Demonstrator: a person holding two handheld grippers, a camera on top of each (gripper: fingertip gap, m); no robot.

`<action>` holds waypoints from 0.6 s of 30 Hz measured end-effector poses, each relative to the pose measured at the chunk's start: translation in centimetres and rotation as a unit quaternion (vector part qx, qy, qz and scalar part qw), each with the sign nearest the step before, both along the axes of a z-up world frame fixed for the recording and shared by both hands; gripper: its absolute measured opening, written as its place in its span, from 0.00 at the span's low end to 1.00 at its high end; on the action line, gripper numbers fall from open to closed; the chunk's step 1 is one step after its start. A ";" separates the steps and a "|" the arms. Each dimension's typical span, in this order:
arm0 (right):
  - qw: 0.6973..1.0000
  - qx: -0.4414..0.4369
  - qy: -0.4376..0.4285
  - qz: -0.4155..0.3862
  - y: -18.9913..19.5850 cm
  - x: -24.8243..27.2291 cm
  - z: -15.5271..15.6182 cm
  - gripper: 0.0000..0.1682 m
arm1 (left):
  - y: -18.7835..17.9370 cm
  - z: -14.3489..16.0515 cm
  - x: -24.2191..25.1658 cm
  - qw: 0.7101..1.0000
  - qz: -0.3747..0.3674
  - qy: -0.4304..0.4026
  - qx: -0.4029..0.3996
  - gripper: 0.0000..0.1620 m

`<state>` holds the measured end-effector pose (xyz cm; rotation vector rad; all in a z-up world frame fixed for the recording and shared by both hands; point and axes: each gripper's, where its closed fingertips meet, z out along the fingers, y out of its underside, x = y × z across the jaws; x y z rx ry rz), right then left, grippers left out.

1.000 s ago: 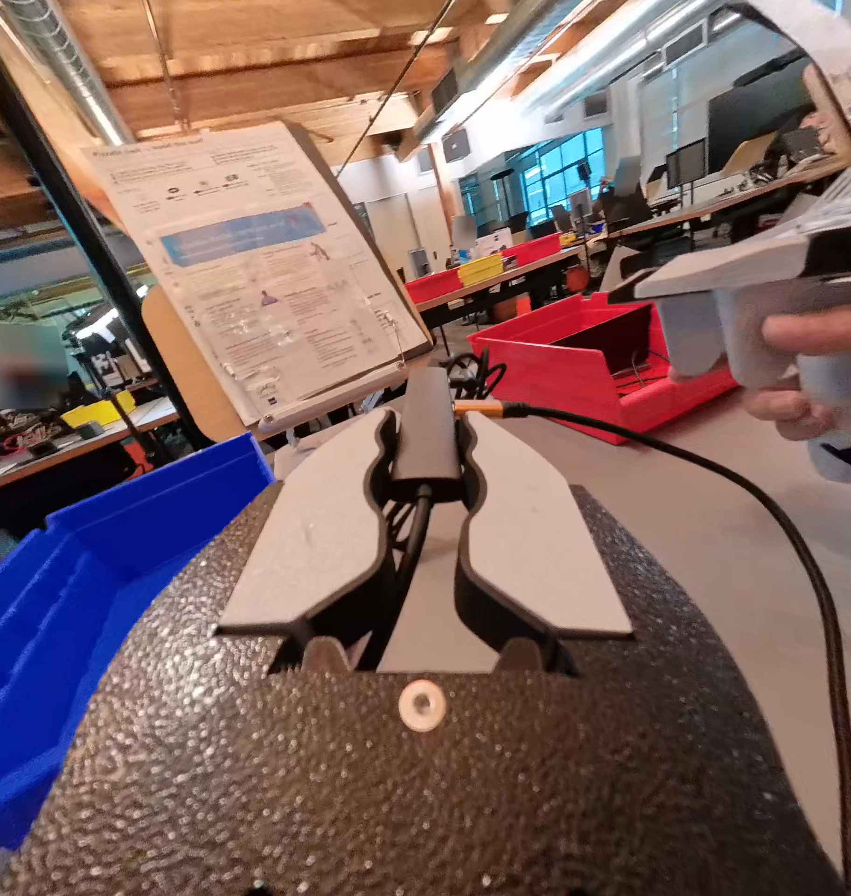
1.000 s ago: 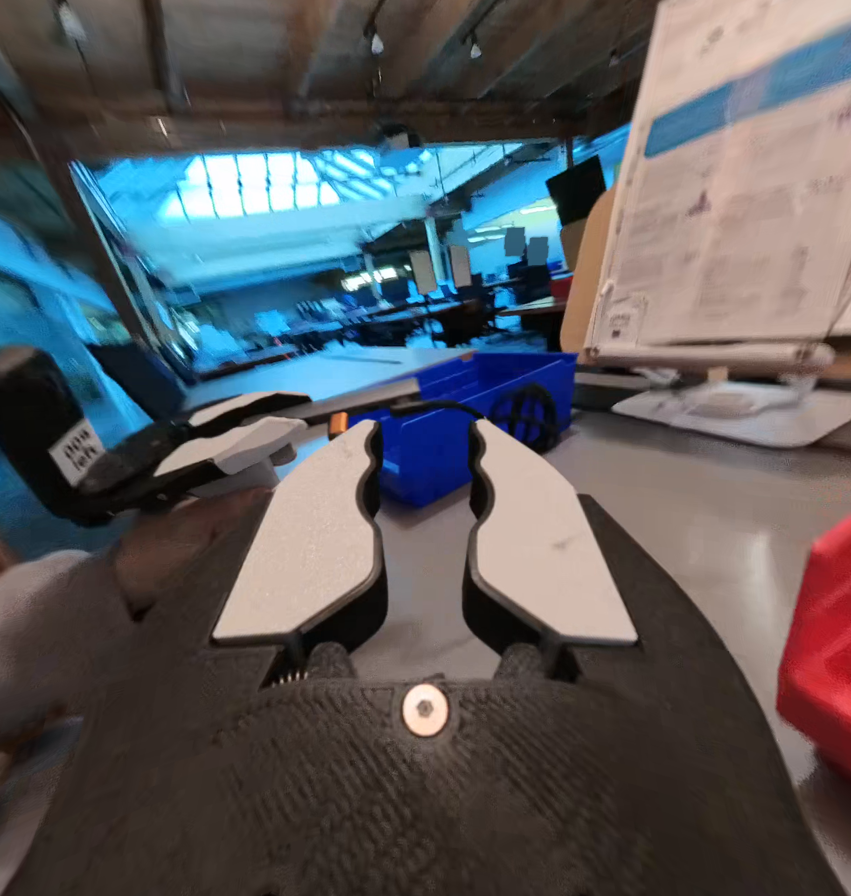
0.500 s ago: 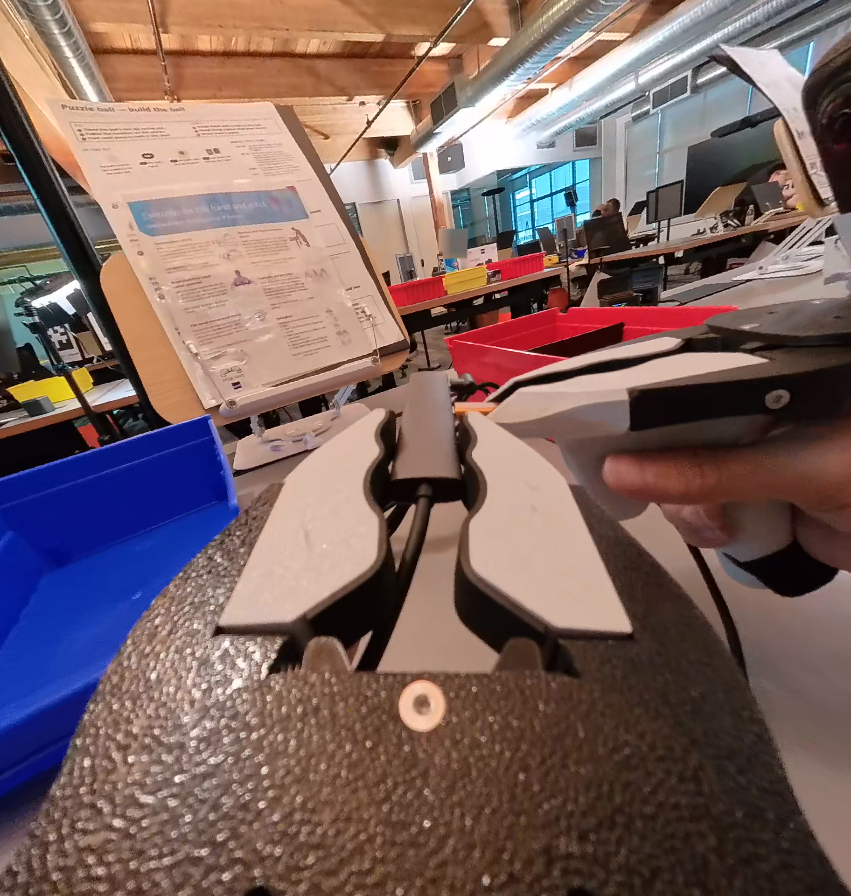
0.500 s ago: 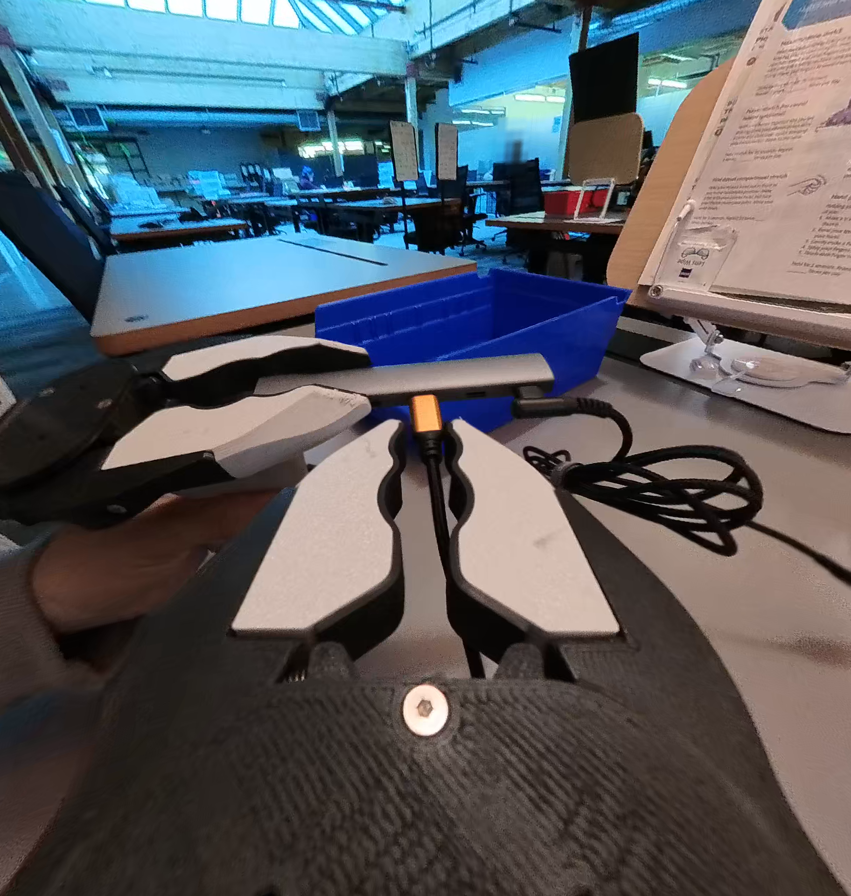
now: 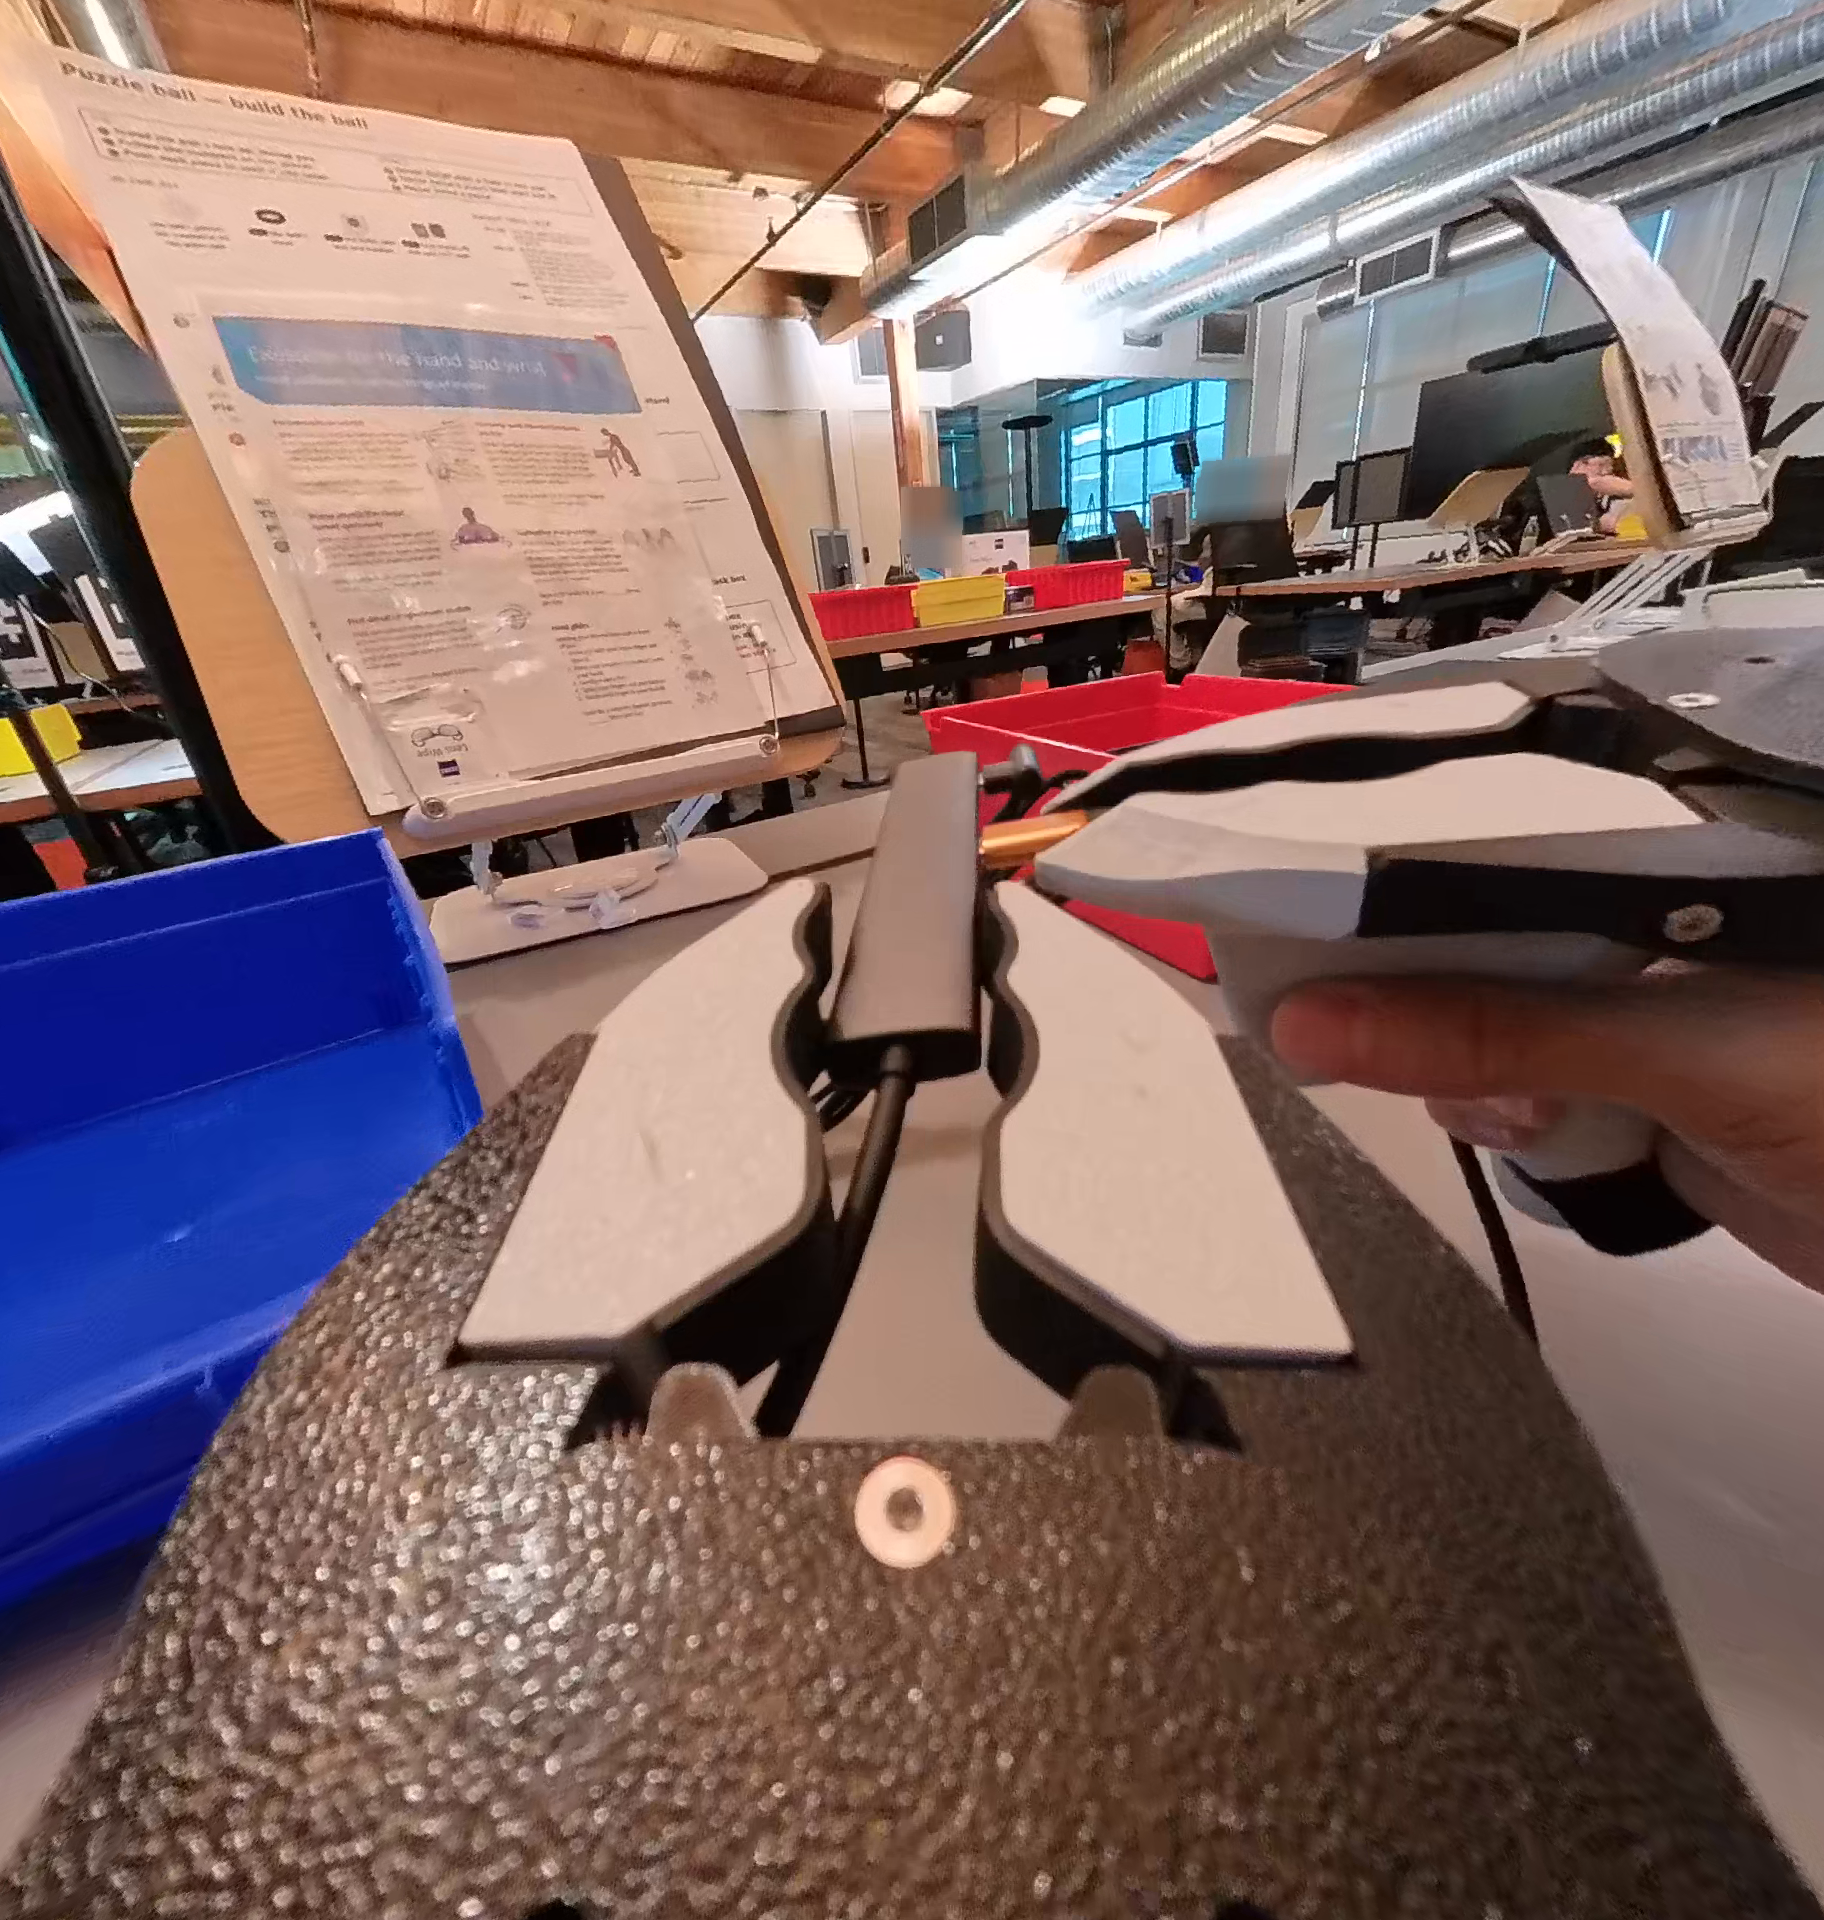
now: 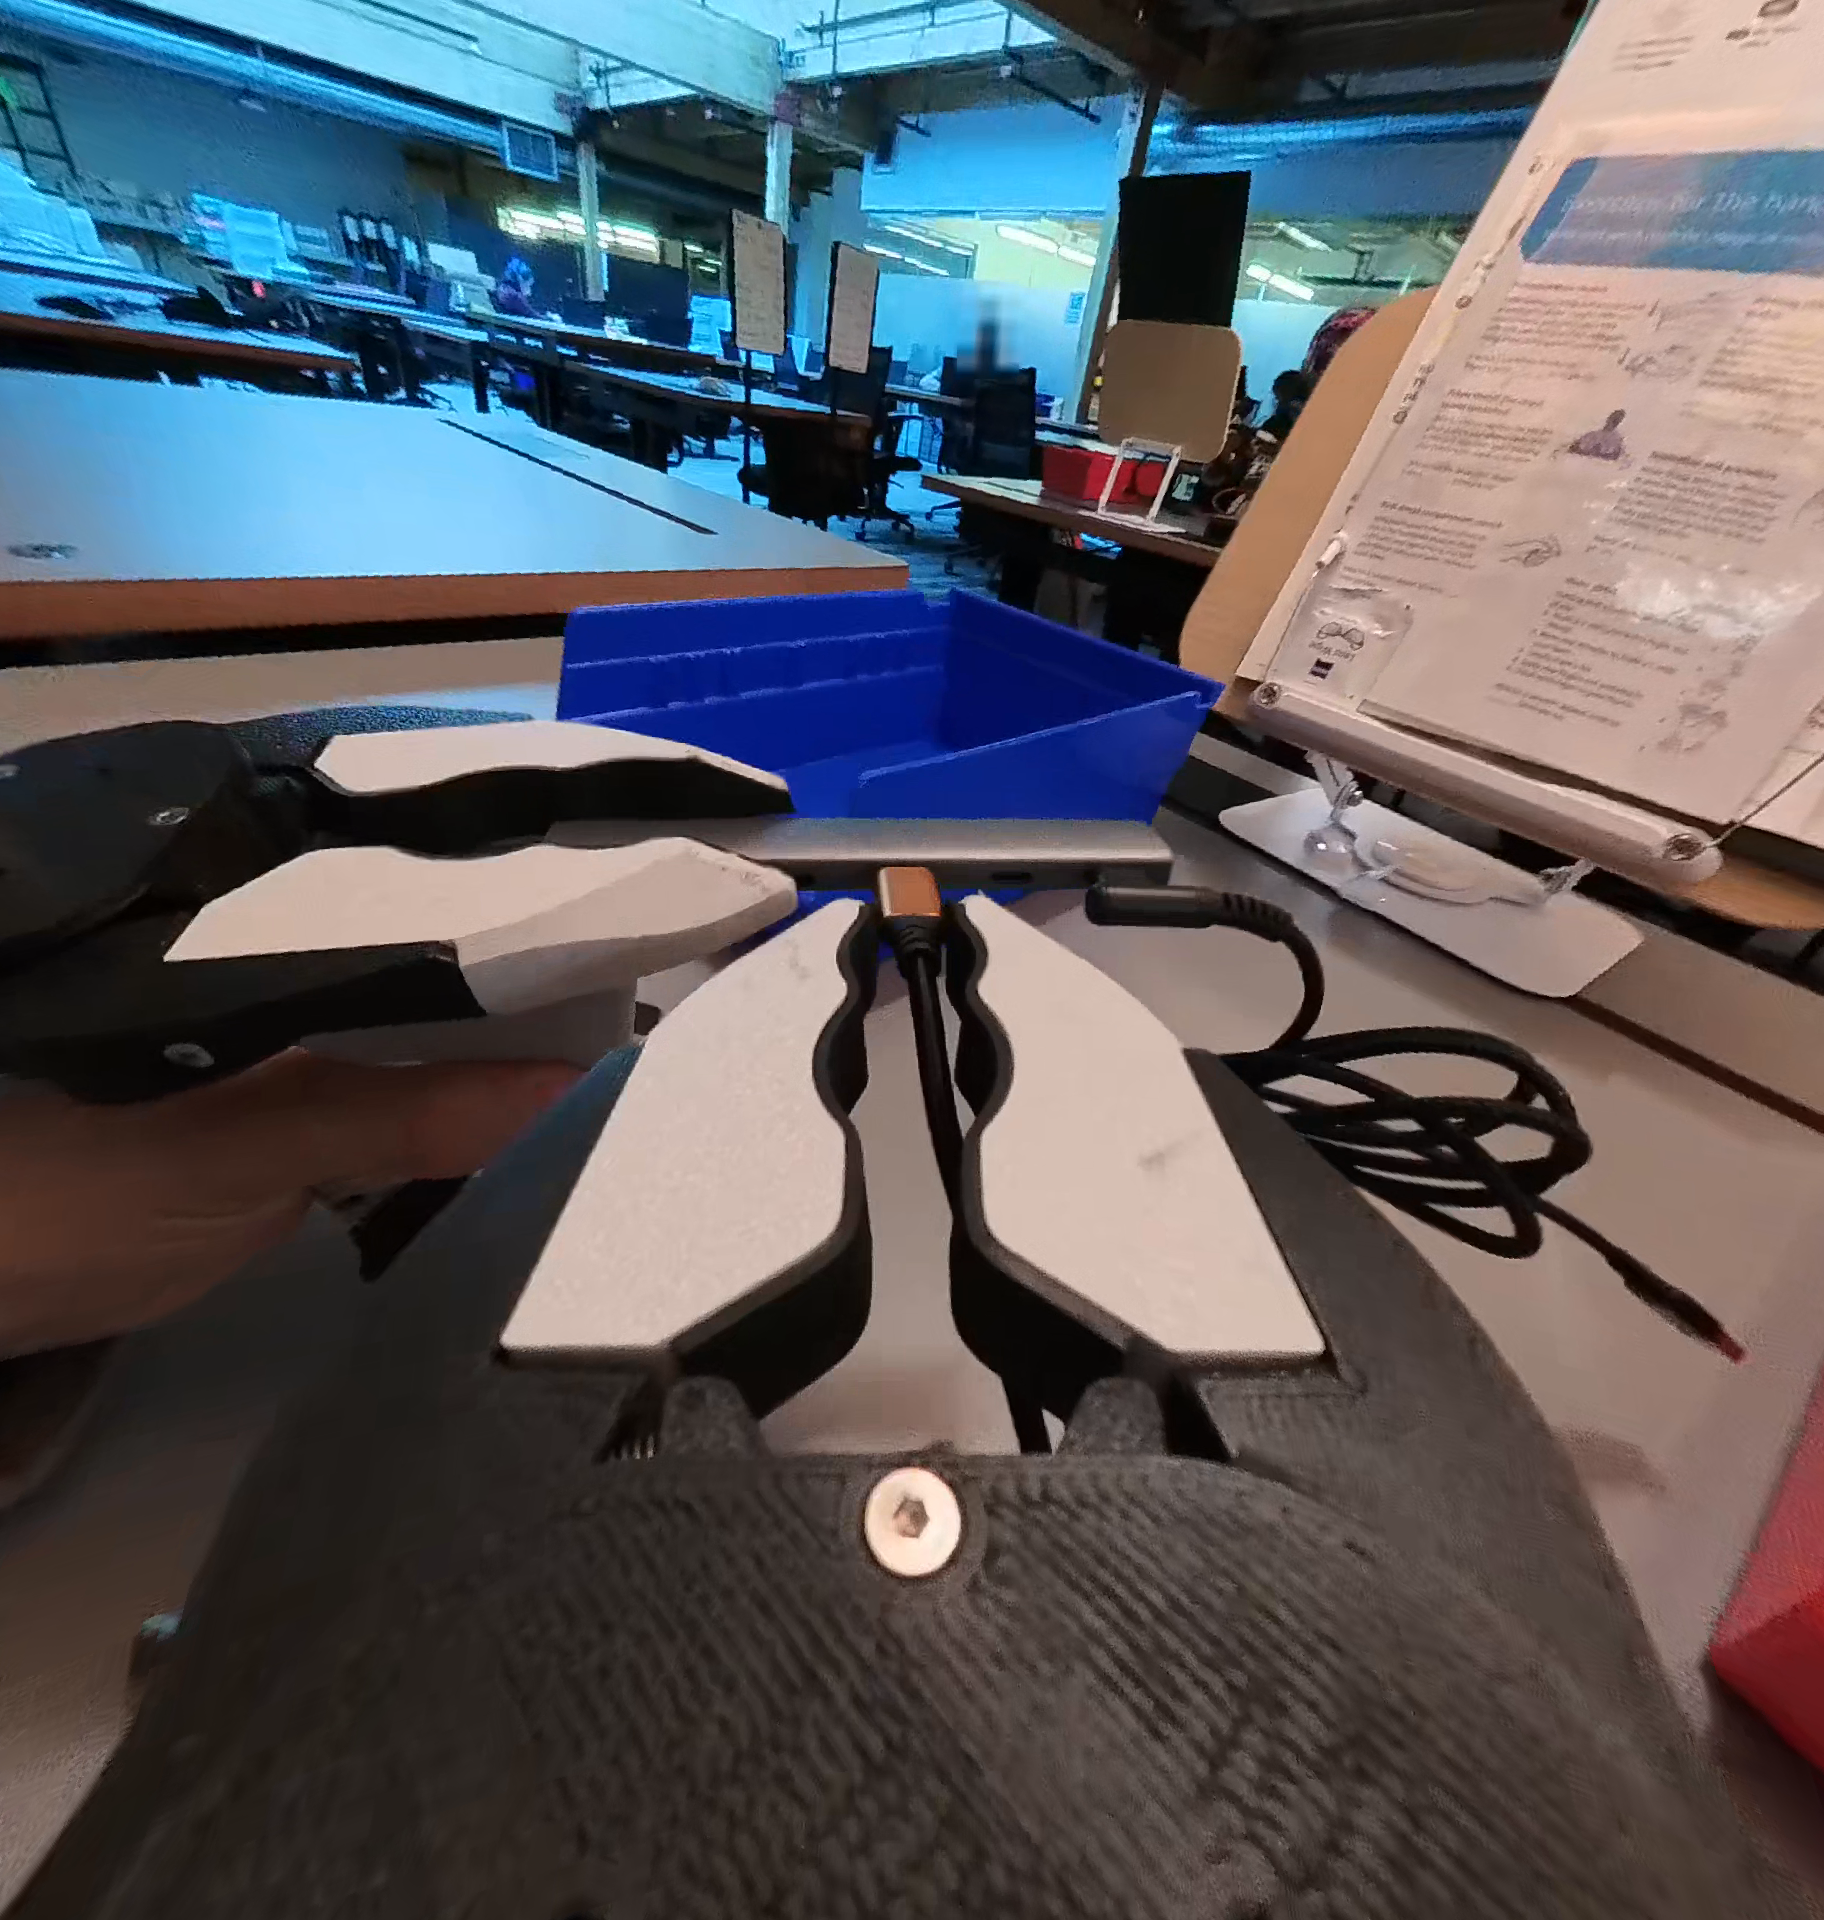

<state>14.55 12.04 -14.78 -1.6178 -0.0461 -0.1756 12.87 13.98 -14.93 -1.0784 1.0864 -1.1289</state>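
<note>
Tongs first, from the left wrist view: our left tongs (image 5: 903,914) are clamped on a dark flat hub (image 5: 913,904), which juts forward between the fingertips with its own black lead (image 5: 866,1153) trailing back under the tongs. The right tongs (image 5: 1059,831) come in from the right with a hand (image 5: 1614,1101) on the handle, their tips just beside the hub's side, where a copper-coloured plug (image 5: 1027,836) meets it. A blue bin (image 5: 181,1049) stands on the left, a red bin (image 5: 1084,717) lies behind, and a printed sheet on a stand (image 5: 451,499) faces us; it carries headings and drawings of hands, which we leave unquoted.

From the right wrist view, our right tongs (image 6: 908,914) are closed on the copper plug (image 6: 908,894), its black cable (image 6: 934,1049) running back between the two fingers. The plug's nose touches the hub (image 6: 949,844), apparently at a socket; we cannot tell how deep it sits. The left tongs (image 6: 783,842) grip the hub's left end above the bench (image 6: 1666,1247). A second black plug (image 6: 1178,906) and a loose coil of cable (image 6: 1427,1143) lie to the right.

We judge that this goes best with the hub held level and firm, the plug kept square to the socket, and any push or pull made straight along its length without twisting. No brand mark can be made out on the hub or plug.
</note>
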 end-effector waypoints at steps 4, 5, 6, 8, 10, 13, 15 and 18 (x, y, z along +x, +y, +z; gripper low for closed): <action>1.000 0.007 -0.026 -0.009 -0.1 0.1 0.4 0.07 | -0.1 -0.3 0.2 1.000 -0.015 0.014 -0.004 0.16; 0.999 0.005 -0.032 -0.008 -0.1 0.1 0.4 0.07 | -0.1 -0.3 0.1 1.000 -0.021 0.013 -0.013 0.16; 0.999 0.007 -0.038 -0.011 -0.2 0.1 0.5 0.07 | -0.2 -0.3 0.1 0.999 -0.033 0.015 -0.022 0.15; 0.999 0.006 -0.046 -0.013 -0.2 0.2 0.4 0.07 | -0.4 -0.3 0.2 0.997 -0.058 0.019 -0.044 0.15; 0.999 0.008 -0.044 -0.017 -0.3 0.4 0.4 0.07 | -0.7 -0.4 0.3 0.993 -0.091 0.027 -0.076 0.16; 0.999 -0.001 -0.041 -0.021 -0.4 0.7 0.1 0.07 | -0.9 -1.2 0.7 0.975 -0.136 0.067 -0.162 0.16; 0.999 -0.004 -0.039 -0.027 -0.4 0.9 0.0 0.07 | -1.1 -1.6 0.9 0.958 -0.154 0.096 -0.221 0.20; 0.999 -0.009 -0.030 -0.028 -0.4 1.1 -0.1 0.07 | -1.2 -1.2 1.0 0.946 -0.155 0.097 -0.266 0.18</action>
